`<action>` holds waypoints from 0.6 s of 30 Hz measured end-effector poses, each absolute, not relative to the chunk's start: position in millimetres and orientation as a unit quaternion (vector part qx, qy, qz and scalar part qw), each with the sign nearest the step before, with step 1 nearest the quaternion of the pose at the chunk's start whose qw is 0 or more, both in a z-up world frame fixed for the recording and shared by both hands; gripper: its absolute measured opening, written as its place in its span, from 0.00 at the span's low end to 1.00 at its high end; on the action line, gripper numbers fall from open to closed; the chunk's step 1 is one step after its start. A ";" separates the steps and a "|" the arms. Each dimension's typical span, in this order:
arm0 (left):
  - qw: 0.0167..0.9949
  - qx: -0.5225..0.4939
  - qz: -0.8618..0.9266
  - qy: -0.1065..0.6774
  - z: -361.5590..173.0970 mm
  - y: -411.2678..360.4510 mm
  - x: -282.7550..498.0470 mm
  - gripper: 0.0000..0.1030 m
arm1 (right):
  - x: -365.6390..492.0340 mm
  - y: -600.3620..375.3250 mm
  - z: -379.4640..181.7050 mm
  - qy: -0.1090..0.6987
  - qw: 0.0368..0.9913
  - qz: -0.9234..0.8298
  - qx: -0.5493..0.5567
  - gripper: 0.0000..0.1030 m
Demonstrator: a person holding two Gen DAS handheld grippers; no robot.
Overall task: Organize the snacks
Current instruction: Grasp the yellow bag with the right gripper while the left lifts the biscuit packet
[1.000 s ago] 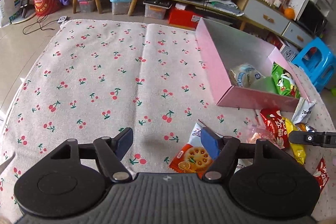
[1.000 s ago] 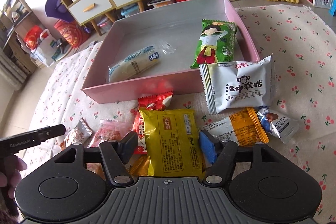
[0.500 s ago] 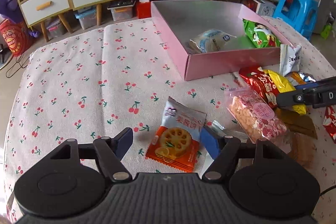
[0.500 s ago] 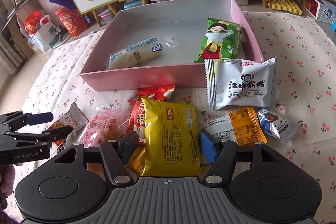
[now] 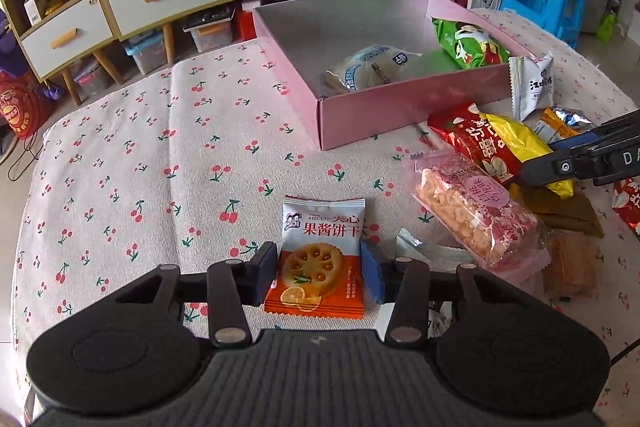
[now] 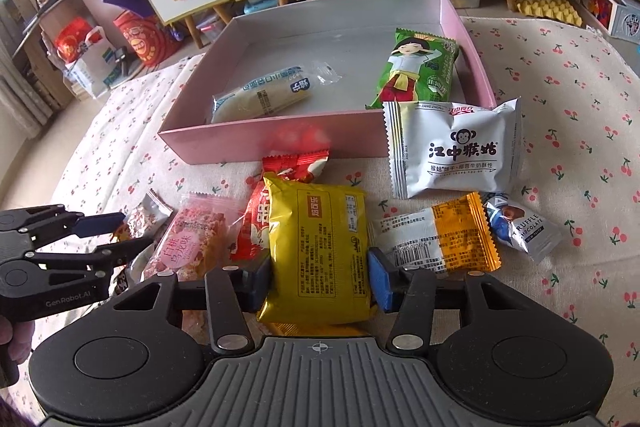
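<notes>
Left wrist view: left gripper [image 5: 319, 269] has swung round since 1 s ago, when the biscuit packet [image 5: 320, 261] lay off by its right jaw; half a sec ago it sat ahead, between the jaws; now the jaws have come in from wide open to a pad at each side edge of the packet, about touching; firm grip or not, can't tell. Packet flat on the cherry-print table [image 5: 140, 163]. Pink rice-cracker bar [image 5: 476, 207] lies to the right of the jaws; pink box [image 5: 400, 107] ahead and right, already w/ a pale bun packet [image 5: 372, 71] and green packet [image 5: 468, 45] inside.

Right wrist view: right gripper [image 6: 319, 281] has likewise narrowed onto the yellow packet [image 6: 320, 247]; pads at both sides, packet resting on the pile; closure looks near-done but not sure. White monkey-logo packet [image 6: 452, 151] ahead-right, leaning at the box wall.

Meaning: prob. both picks are about set; lift and carry to the box comes next, several snacks left outside.
</notes>
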State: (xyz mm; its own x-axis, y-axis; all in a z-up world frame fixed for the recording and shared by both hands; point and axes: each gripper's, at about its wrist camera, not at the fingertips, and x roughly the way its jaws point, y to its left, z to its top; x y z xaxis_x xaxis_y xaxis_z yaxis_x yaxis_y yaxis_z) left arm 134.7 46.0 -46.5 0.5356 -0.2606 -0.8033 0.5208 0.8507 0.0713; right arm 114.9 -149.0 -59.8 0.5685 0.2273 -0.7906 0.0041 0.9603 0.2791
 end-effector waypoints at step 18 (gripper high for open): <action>0.883 0.041 -0.190 0.427 -15.7 60.0 146.6 0.36 | 113.1 -167.5 -23.9 0.443 0.868 0.086 0.207 0.47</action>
